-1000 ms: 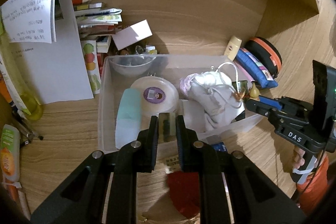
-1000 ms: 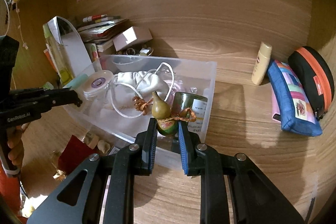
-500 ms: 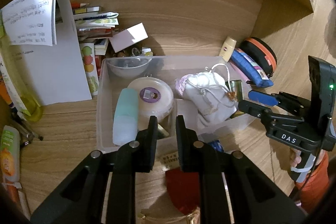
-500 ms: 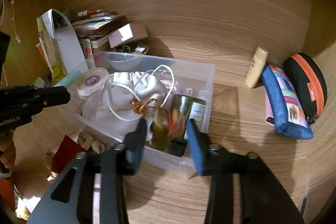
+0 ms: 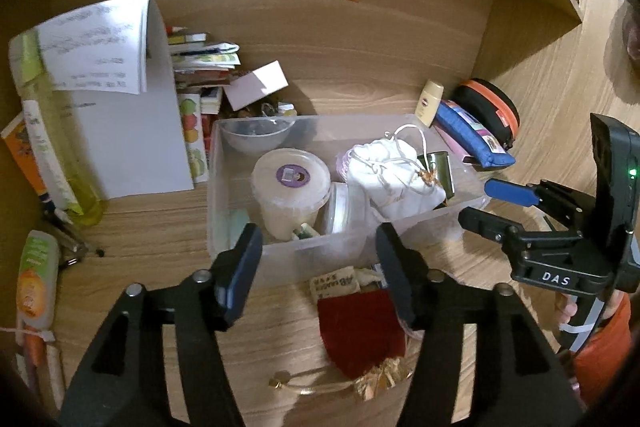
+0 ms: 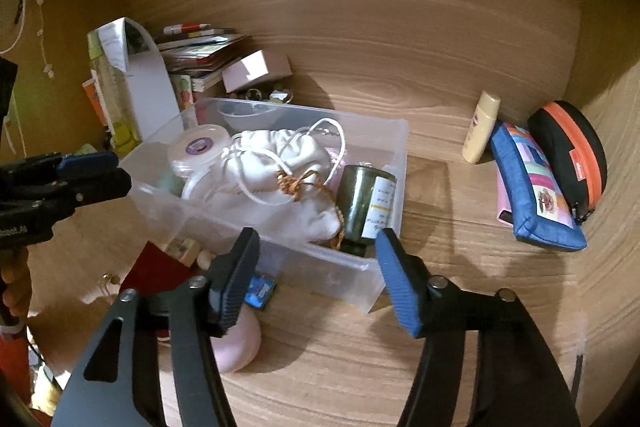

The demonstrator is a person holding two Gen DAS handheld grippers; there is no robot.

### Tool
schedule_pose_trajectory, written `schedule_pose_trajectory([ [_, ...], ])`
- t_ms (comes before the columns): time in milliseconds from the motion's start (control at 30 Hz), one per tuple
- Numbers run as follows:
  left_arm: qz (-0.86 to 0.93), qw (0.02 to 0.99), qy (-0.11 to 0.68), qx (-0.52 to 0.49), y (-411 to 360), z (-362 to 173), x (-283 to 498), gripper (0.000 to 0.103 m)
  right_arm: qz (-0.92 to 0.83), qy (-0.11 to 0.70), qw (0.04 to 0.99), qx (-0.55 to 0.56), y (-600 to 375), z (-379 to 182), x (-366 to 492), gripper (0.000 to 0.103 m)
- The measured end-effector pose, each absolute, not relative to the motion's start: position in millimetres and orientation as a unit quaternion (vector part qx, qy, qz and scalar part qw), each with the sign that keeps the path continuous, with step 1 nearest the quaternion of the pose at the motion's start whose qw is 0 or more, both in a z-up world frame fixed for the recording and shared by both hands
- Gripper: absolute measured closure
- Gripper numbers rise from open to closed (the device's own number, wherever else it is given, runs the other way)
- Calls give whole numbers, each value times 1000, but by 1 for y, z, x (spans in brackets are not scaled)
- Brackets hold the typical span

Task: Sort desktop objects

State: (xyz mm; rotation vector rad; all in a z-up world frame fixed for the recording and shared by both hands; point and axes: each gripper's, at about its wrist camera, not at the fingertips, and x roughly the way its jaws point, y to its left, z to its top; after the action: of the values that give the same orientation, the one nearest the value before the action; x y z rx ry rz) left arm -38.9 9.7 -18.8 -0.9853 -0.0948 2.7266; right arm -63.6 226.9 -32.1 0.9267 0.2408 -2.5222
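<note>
The clear plastic bin (image 5: 304,255) lies with its long axis running left to right across the wooden desk (image 6: 460,327), and everything else sits in relation to it. Inside, at its right end, a dark green glass jar (image 6: 366,205) with a white label lies tipped on its side, mouth toward the bin's near wall. Next to the jar, in the middle of the bin, slumps a soft white cloth drawstring pouch (image 6: 276,171), its cord looped loosely on top. Left of the pouch stands a round translucent tub (image 5: 290,187) with a purple sticker on the lid; behind the tub, in the bin's far left corner, is a small clear bowl (image 5: 256,137).

Just in front of the bin's near wall lies a dark red velvety pouch (image 5: 362,331) with gold tassels. Right of the bin, well apart, a blue fabric pencil case (image 6: 536,187) lies leaning on a black oval case with an orange zip (image 6: 568,155).

The left gripper (image 5: 320,267) hovers over the bin's near wall, jaws spread wide and holding nothing. The right gripper (image 6: 318,275) hangs at the bin's near right corner, likewise wide apart and empty, fingers pointing toward the jar.
</note>
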Motion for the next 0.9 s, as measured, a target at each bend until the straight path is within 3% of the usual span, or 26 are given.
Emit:
schedule_pose_trajectory([
  [200, 932, 117, -31, -341, 9, -24, -24, 30, -908, 78, 235, 339, 226, -36, -49, 39],
  [467, 925, 108, -24, -363, 8, -44, -6, 29, -890, 72, 262, 365, 224, -53, -32, 28],
  [600, 922, 91, -31, -374, 3, -54, 1, 16, -879, 83, 279, 377, 215, -65, -24, 27],
  [900, 909, 86, -42, -405, -2, -71, 4, 16, -862, 130, 294, 392, 183, -94, -20, 27],
])
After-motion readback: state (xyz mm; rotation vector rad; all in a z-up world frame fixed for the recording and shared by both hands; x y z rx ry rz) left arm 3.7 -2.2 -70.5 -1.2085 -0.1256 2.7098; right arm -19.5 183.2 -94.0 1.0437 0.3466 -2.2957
